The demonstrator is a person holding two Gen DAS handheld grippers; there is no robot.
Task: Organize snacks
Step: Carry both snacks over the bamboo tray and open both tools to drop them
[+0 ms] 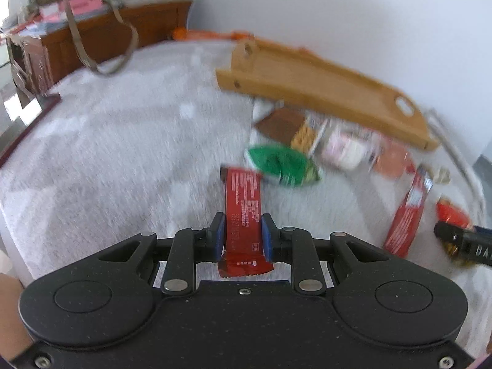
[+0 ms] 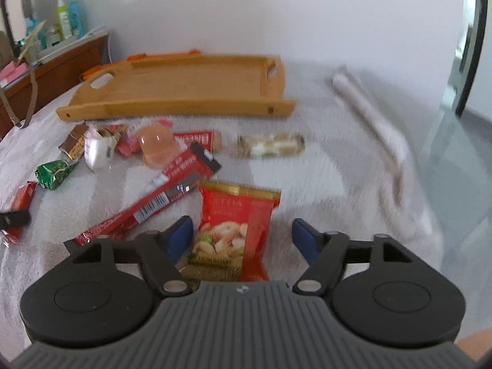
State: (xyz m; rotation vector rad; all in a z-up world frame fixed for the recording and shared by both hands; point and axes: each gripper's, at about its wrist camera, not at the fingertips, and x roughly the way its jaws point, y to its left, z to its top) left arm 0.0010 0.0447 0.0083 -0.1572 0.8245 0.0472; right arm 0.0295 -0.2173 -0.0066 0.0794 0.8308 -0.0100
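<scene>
My left gripper [image 1: 243,221] is shut on a red snack bar [image 1: 243,196], which sticks forward over the white blanket [image 1: 123,153]. In the right wrist view, my right gripper [image 2: 241,221] stands open over a red nut packet [image 2: 236,230] that lies between its blue fingers; the right pad is clear of it. A wooden tray [image 2: 184,83] sits at the back by the wall, with nothing visible in it. Loose snacks lie in front of the tray: a green packet [image 2: 53,170], a long red bar [image 2: 153,203], a pink jelly cup [image 2: 155,146] and a clear sweets pack [image 2: 270,146].
A wooden dresser [image 1: 92,40] with clutter and a hanging bag strap [image 1: 73,30] stands far left. A pale rolled strip [image 2: 369,117] lies along the blanket's right side, where the surface drops to the floor [image 2: 455,153]. The white wall is just behind the tray.
</scene>
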